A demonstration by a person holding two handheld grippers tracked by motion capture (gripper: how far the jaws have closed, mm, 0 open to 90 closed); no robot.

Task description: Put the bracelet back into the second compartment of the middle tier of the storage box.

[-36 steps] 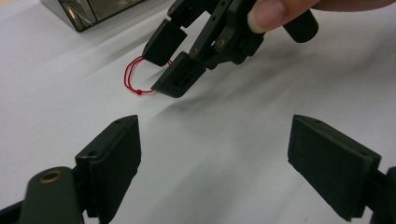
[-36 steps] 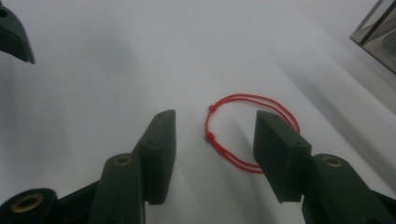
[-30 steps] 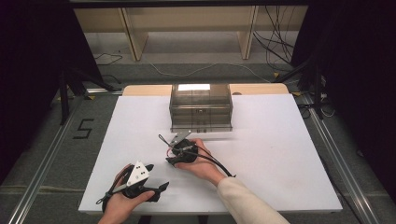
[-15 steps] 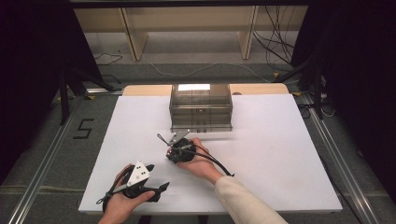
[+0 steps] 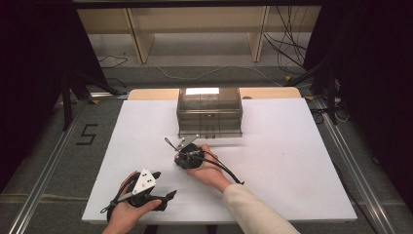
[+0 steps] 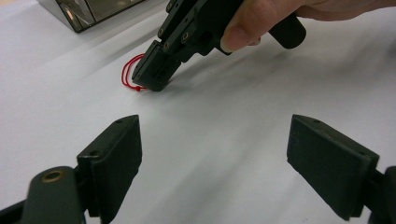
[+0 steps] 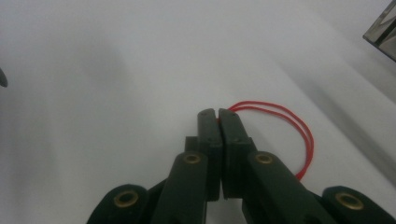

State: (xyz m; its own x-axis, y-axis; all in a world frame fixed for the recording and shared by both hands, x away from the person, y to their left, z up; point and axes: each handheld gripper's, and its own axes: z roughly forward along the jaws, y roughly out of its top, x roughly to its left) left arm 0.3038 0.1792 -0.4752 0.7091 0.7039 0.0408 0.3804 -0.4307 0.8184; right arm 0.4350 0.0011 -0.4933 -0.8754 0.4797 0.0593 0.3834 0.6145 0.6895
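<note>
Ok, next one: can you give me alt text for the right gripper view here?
The right gripper has its two black jaws shut on a thin red string loop, which curls out to the right over the white table. A corner of the smoky clear plastic box shows at the upper right edge.

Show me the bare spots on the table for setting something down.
Bare: the white table right of the clear box and right hand, and left of the box. Crowded: between the box and the left gripper.
</note>
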